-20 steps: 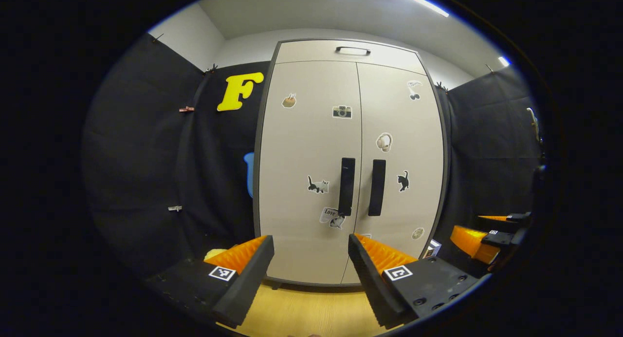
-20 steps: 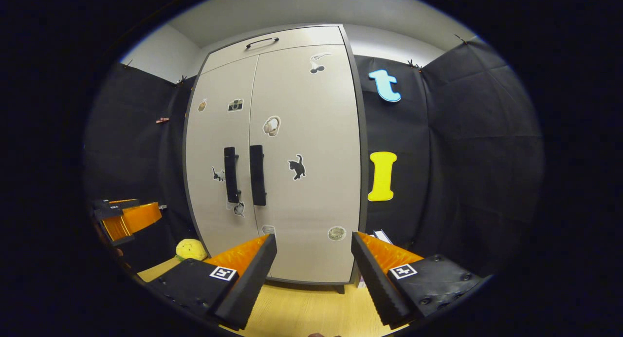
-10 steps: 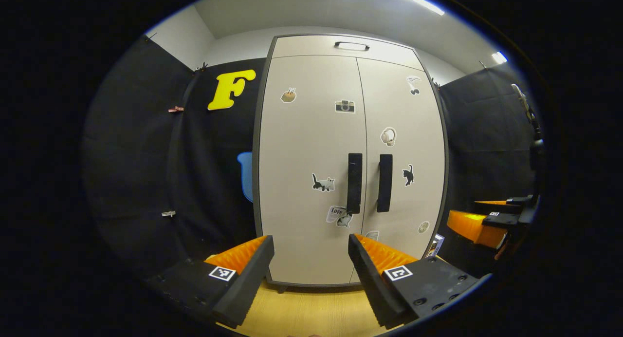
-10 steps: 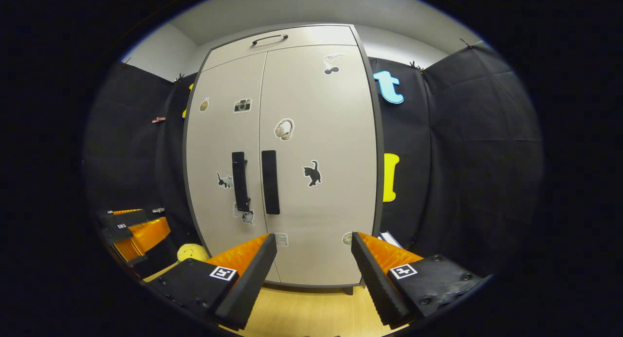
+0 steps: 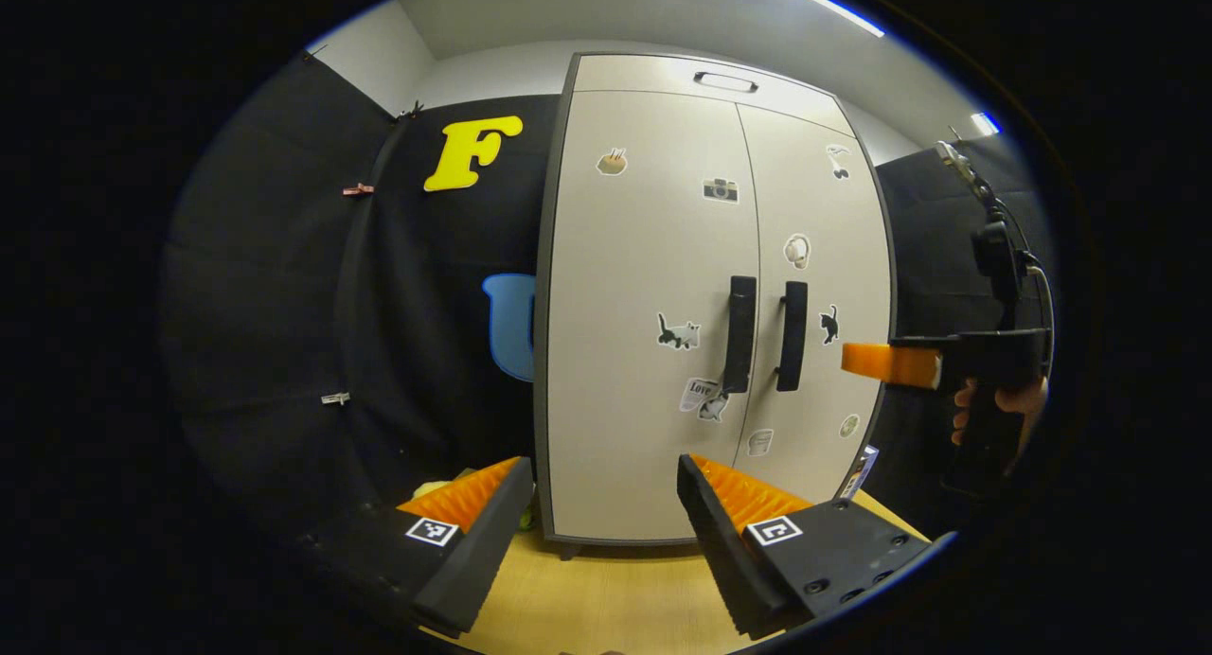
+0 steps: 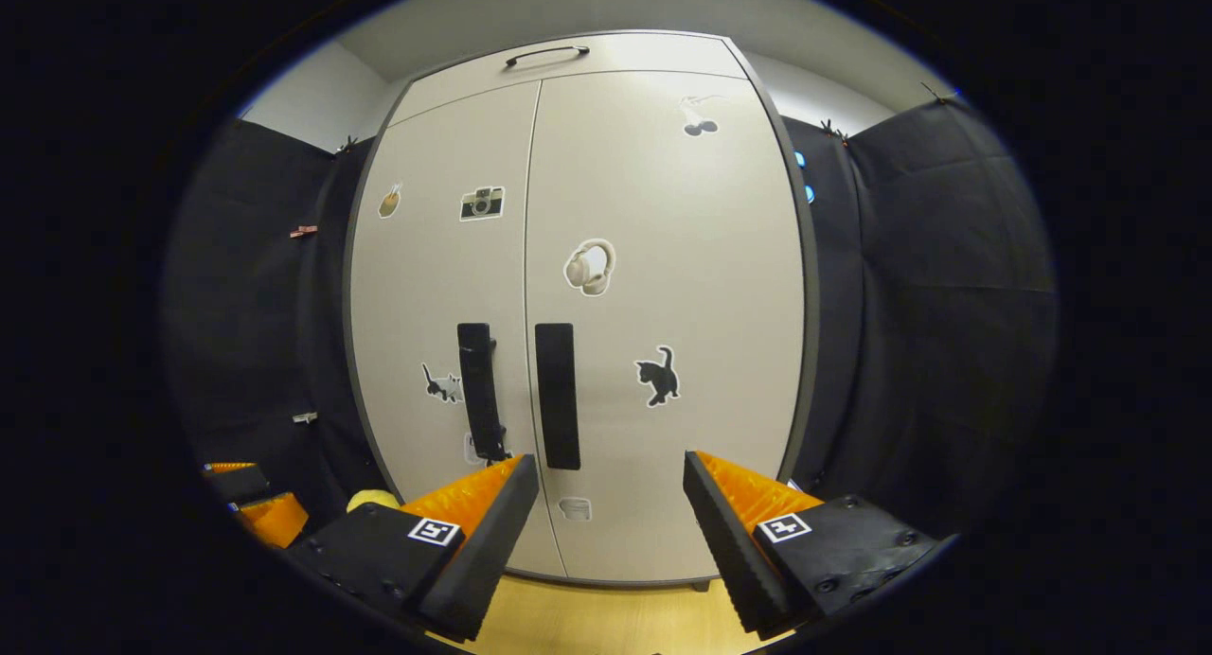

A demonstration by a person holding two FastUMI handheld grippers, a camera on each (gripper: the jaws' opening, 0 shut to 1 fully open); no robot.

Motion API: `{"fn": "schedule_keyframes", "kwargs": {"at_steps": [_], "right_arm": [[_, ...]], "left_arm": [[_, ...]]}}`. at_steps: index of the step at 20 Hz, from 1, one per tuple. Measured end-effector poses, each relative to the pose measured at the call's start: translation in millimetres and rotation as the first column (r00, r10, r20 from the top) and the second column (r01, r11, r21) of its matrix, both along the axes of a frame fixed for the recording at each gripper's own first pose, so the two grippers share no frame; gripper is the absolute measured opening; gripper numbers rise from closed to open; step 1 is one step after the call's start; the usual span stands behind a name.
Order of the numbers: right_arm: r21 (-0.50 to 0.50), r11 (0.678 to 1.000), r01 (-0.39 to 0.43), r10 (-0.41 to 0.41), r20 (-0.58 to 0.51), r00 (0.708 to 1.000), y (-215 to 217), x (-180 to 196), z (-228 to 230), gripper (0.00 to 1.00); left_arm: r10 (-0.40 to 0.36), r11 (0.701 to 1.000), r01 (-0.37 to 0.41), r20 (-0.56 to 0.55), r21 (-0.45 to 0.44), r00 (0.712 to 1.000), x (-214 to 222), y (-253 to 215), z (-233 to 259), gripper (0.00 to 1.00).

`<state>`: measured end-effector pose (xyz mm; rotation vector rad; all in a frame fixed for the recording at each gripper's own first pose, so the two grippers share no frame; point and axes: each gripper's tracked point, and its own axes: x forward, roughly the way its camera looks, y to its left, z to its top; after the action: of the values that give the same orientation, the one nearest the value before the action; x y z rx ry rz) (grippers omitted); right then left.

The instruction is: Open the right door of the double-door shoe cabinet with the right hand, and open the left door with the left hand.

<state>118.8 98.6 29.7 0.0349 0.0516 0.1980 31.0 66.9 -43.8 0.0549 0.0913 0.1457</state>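
Left gripper view: left gripper (image 5: 606,504) spread wide at bottom centre, holding nothing; shoe cabinet (image 5: 644,257), doors closed, fills centre-right above it. Right gripper view: right gripper (image 6: 611,504) equally wide and empty, right door handle (image 6: 558,396) just above-left

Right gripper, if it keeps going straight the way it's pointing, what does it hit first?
Probably the right door, low down, between its handle and the black cat sticker. The right gripper has open jaws and nothing lies between; depth is hard to judge.
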Motion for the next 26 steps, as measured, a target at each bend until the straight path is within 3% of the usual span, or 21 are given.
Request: {"fn": "schedule_keyframes", "kwargs": {"at_steps": [5,10,14,16,20,21,22,23,26], "right_arm": [[0.076,0.997,-0.007,0.009,-0.034,0.999,15.7,43.3,7.2,0.97],[0.057,0.998,0.007,-0.008,0.014,1.000,33.4,73.3,29.5,0.98],[-0.020,1.000,-0.003,0.004,0.020,1.000,52.2,83.6,29.9,0.98],[-0.039,0.999,0.001,-0.001,0.005,1.000,57.9,86.6,24.9,0.93],[-0.078,0.994,0.070,-0.072,-0.016,0.997,50.0,92.0,14.0,0.71],[-0.054,0.997,0.062,-0.065,-0.037,0.997,51.9,92.3,10.6,0.60],[-0.027,0.997,0.070,-0.071,-0.065,0.995,50.5,93.3,6.8,0.57],[-0.003,0.997,0.076,-0.076,-0.088,0.993,51.0,94.8,3.7,0.45],[0.046,0.996,0.081,-0.076,-0.108,0.991,50.6,94.8,0.6,0.46]], "left_arm": [[0.027,0.999,-0.028,-0.039,-0.024,0.999,-13.8,20.3,-15.2,0.95],[0.071,0.995,-0.077,-0.097,-0.062,0.993,-23.0,45.0,-36.5,0.95],[0.089,0.993,-0.096,-0.093,-0.069,0.992,-26.6,56.4,-36.4,0.95],[0.091,0.992,-0.098,-0.086,-0.074,0.992,-27.2,58.1,-35.6,0.95],[0.088,0.992,-0.095,-0.076,-0.085,0.993,-30.4,59.5,-35.5,0.95],[0.088,0.992,-0.094,-0.075,-0.079,0.993,-31.8,60.9,-35.8,0.95],[0.087,0.993,-0.092,-0.073,-0.070,0.993,-33.8,61.3,-35.1,0.95],[0.088,0.994,-0.092,-0.071,-0.060,0.994,-34.7,61.9,-35.3,0.95],[0.080,0.996,-0.083,-0.068,-0.038,0.994,-39.4,61.6,-33.4,0.95]]}}
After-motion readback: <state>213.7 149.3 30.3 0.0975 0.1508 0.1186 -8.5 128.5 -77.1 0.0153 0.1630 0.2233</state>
